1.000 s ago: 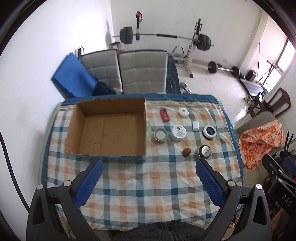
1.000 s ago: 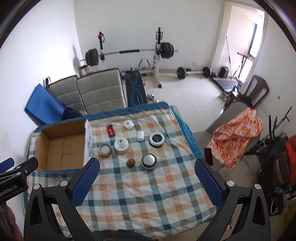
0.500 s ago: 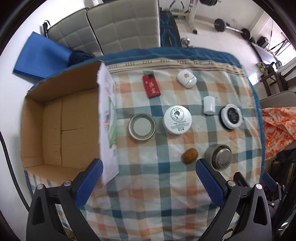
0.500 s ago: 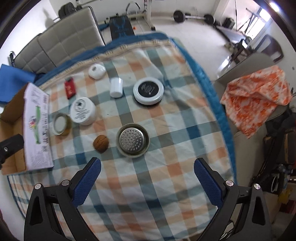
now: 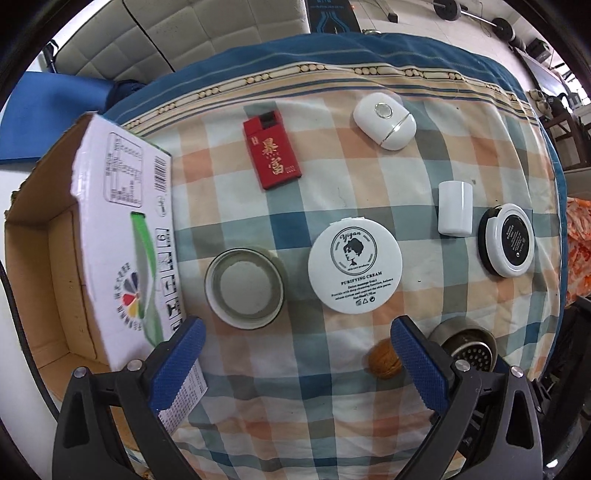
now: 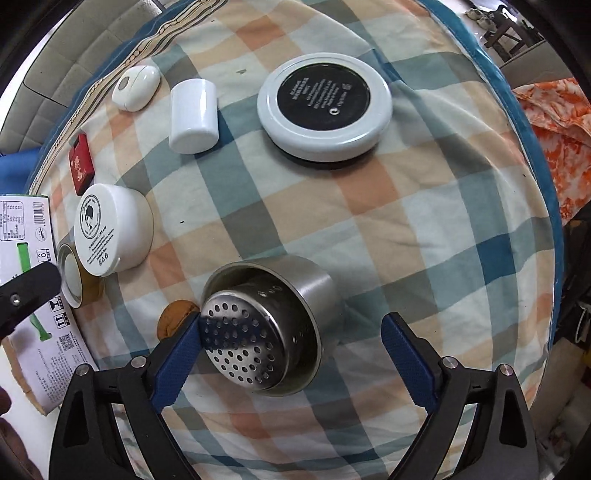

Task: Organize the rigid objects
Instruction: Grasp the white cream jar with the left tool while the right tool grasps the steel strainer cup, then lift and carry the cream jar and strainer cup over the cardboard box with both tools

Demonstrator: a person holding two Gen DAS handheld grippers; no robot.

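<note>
Several small items lie on the checked cloth. In the left wrist view: a red pack (image 5: 272, 154), a white oval case (image 5: 384, 120), a white cylinder (image 5: 455, 208), a black-topped round tin (image 5: 508, 239), a white cream jar (image 5: 355, 264), an open glass jar (image 5: 244, 288), a walnut (image 5: 383, 359) and a steel strainer cup (image 5: 466, 349). My left gripper (image 5: 295, 360) is open above the cloth, below the two jars. My right gripper (image 6: 291, 354) is open, its fingers on either side of the steel strainer cup (image 6: 271, 321), apart from it.
An open cardboard box (image 5: 92, 236) stands at the table's left edge; it also shows in the right wrist view (image 6: 33, 280). A grey sofa (image 5: 207, 33) is behind the table. An orange cloth (image 6: 554, 122) lies to the right.
Both grippers have dropped towards the table and moved forward. The left now hovers near the jars. The right now straddles the steel strainer cup.
</note>
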